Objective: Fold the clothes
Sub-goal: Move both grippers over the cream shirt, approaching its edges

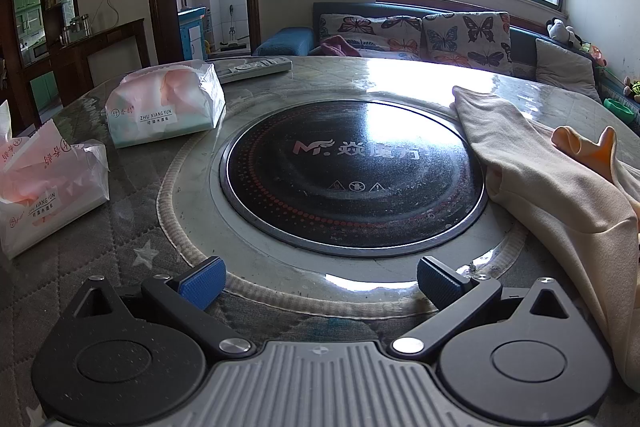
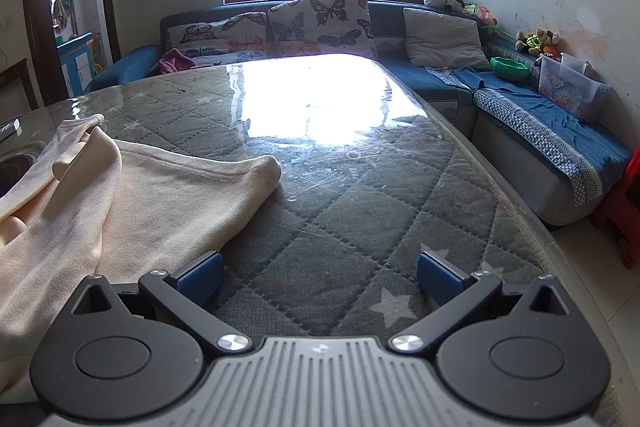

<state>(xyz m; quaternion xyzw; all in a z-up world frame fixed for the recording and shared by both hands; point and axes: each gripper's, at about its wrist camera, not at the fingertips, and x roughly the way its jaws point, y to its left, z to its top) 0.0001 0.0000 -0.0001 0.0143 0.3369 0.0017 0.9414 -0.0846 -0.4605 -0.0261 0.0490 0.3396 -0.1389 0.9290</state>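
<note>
- Cream garment (image 2: 132, 195), crumpled, lies on the quilted table (image 2: 360, 211) toward its left side in the right wrist view; one hem corner reaches out toward the table's middle.
- Left wrist view: same garment (image 1: 552, 195) drapes along the right part of the table (image 1: 120, 227), its edge overlapping the rim of the round black cooktop (image 1: 352, 175) set in the table centre.
- Left gripper (image 1: 320, 283): jaws spread as wide as they go, blue pads (image 1: 202, 281) clear of everything, nothing between them; hovers over the near rim of the cooktop, garment off to its right, not touching.
- Right gripper (image 2: 320, 275): jaws also spread full, nothing pinched; bare quilted table between the pads (image 2: 438, 277).
- Right gripper's left pad sits just at the garment's near edge; contact cannot be told.
- Two tissue packs (image 1: 164, 107) (image 1: 44, 183) toward the table's left edge; remote (image 1: 256, 67) at the far edge.
- Sofa (image 2: 540, 123) with butterfly cushions (image 2: 320, 23) beyond the far edge.
</note>
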